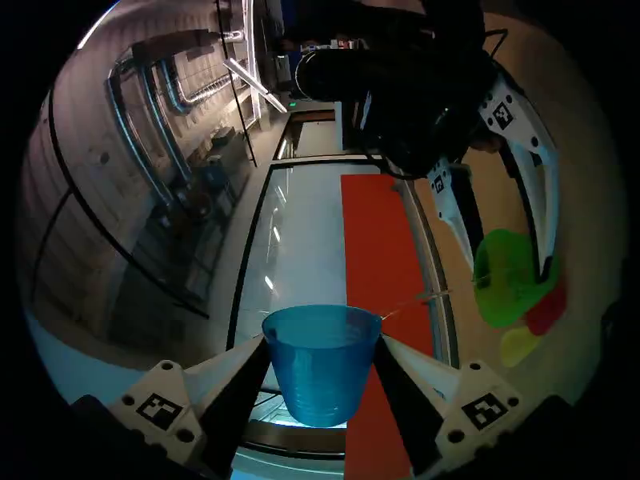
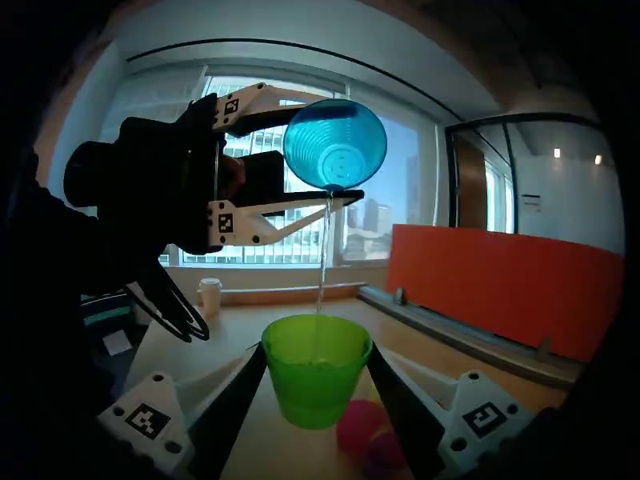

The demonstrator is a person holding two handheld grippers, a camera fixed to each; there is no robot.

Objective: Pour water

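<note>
My left gripper [image 1: 320,344] is shut on a translucent blue cup [image 1: 320,384], which is tipped over on its side. A thin stream of water [image 1: 416,302] runs from its rim towards a green cup [image 1: 506,280] held in the right gripper [image 1: 512,268]. In the right gripper view, the green cup [image 2: 316,392] sits upright between the fingers of my right gripper [image 2: 316,352]. Above it, a dark-sleeved hand holds the left gripper [image 2: 340,148] with the tilted blue cup [image 2: 334,144]. The water stream [image 2: 322,256] falls into the green cup.
A red cup [image 1: 548,308] and a yellow cup [image 1: 518,346] lie on the wooden table [image 2: 264,448] just under the green one; they show as pink cups [image 2: 360,424] in the right gripper view. A paper coffee cup [image 2: 210,296] stands by the window. An orange partition [image 2: 504,280] runs along the right.
</note>
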